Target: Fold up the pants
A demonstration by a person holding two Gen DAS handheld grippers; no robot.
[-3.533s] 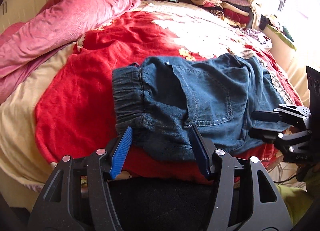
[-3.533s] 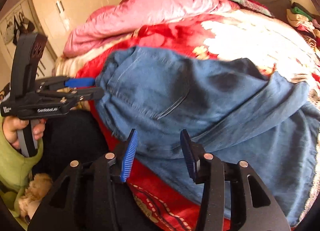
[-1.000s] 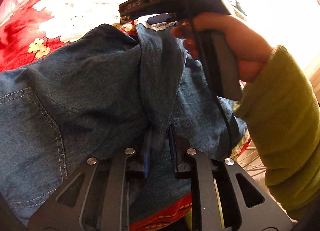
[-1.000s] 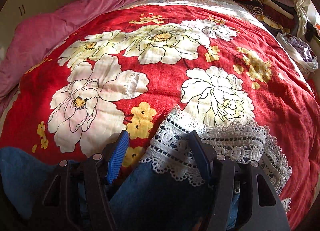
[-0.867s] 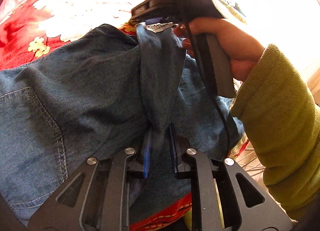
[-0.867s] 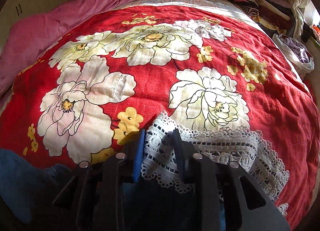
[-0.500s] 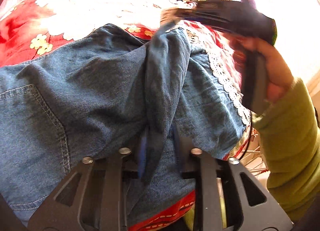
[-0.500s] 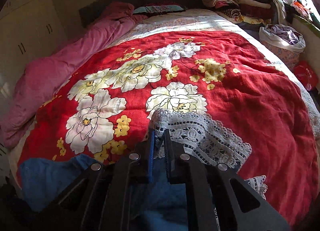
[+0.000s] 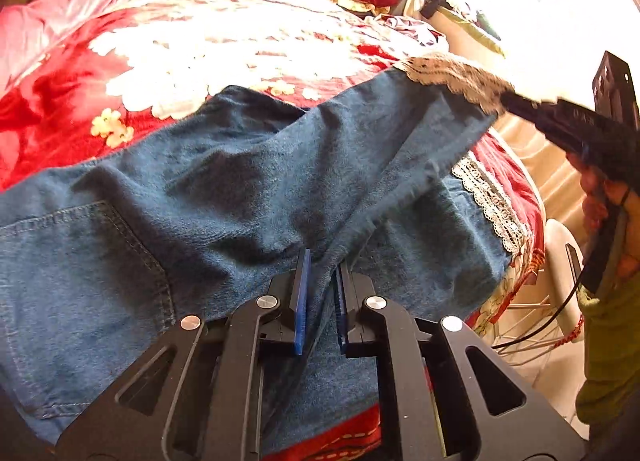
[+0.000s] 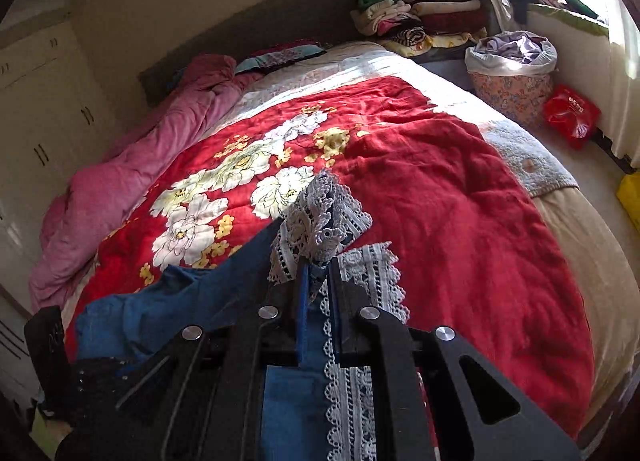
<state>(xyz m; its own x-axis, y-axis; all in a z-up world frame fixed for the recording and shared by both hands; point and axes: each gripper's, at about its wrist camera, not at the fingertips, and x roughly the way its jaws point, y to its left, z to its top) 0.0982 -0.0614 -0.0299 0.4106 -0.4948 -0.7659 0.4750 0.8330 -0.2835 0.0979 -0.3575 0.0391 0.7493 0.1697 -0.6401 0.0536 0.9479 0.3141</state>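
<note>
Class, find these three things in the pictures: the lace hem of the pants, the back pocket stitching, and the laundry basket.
lace hem (image 10: pixel 320 217), right wrist view, bunched lace beyond the fingers.
back pocket stitching (image 9: pixel 132 237), left wrist view, pocket's stitched edge.
laundry basket (image 10: pixel 512 93), right wrist view, flowered wall.

Your two wrist cameras look down close over the red floral quilt (image 9: pixel 52 101) toward the headboard (image 10: pixel 248 29), sharing it.

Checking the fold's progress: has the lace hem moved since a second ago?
Yes. In the right gripper, the lace hem has lifted off the red quilt and swung out toward the bed's window side.
</note>
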